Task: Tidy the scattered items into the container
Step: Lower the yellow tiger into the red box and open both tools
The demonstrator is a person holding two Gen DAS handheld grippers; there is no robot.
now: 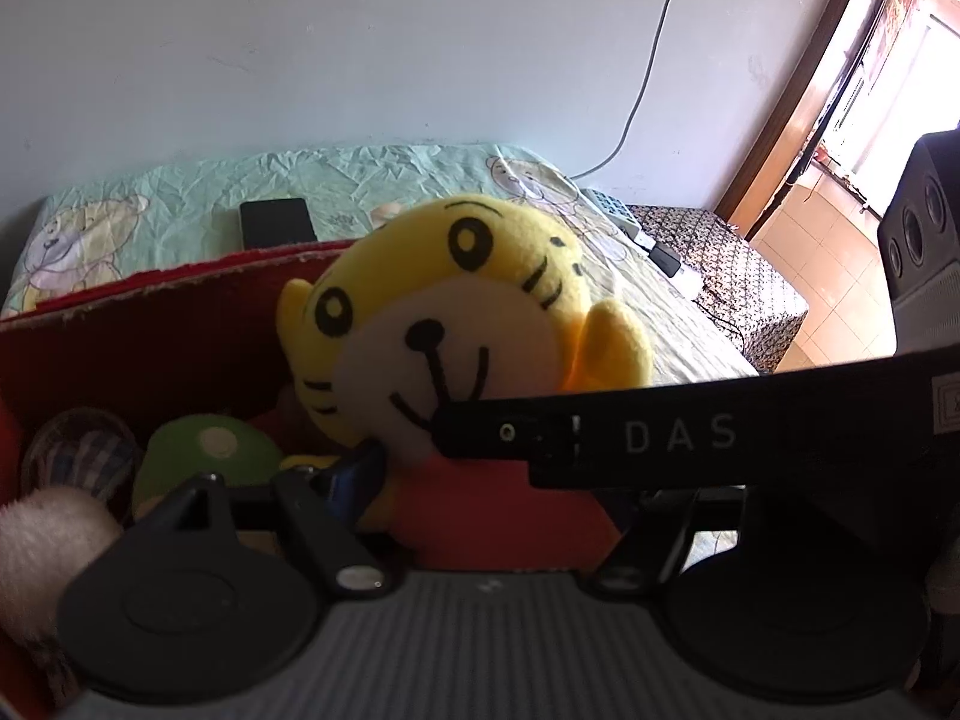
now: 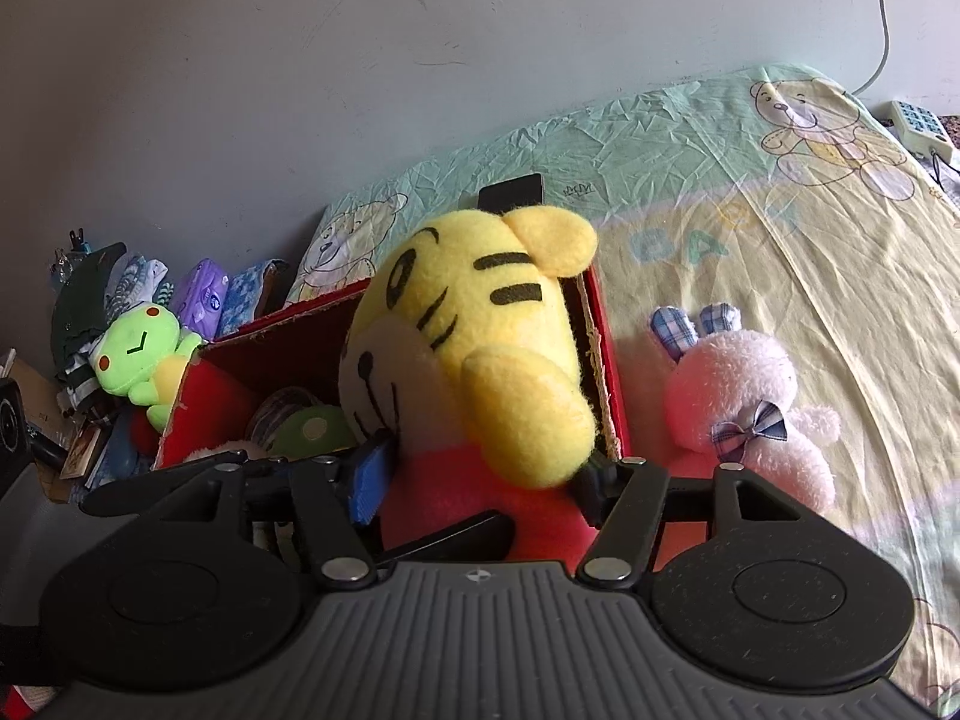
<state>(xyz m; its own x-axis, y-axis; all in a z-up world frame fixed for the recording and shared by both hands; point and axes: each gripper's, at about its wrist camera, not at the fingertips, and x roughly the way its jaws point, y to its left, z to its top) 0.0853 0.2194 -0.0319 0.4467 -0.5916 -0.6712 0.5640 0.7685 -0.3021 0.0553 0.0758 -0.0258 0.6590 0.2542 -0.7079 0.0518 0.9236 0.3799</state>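
A yellow tiger plush (image 1: 456, 300) (image 2: 480, 324) with a red body hangs over the open red box (image 1: 180, 288) (image 2: 612, 372), its lower half down between the walls. The plush sits between the fingers of my left gripper (image 1: 480, 480), whose blue left pad dents the white cheek. A black lettered bar (image 1: 660, 444), which looks like part of the other gripper, hides the left gripper's right finger. My right gripper (image 2: 480, 480) stands around the plush's red body, fingers (image 2: 369, 480) beside it without squeezing. A pink rabbit plush (image 2: 744, 402) lies on the bed right of the box.
Inside the box are a green spotted plush (image 1: 204, 450), a clear ball (image 1: 78, 456) and white fluff (image 1: 42, 528). A green frog plush (image 2: 138, 354) sits left of the box among clutter. A dark phone (image 2: 513, 192) lies behind on the sheet (image 2: 750, 228); a power strip (image 2: 918, 126) far right.
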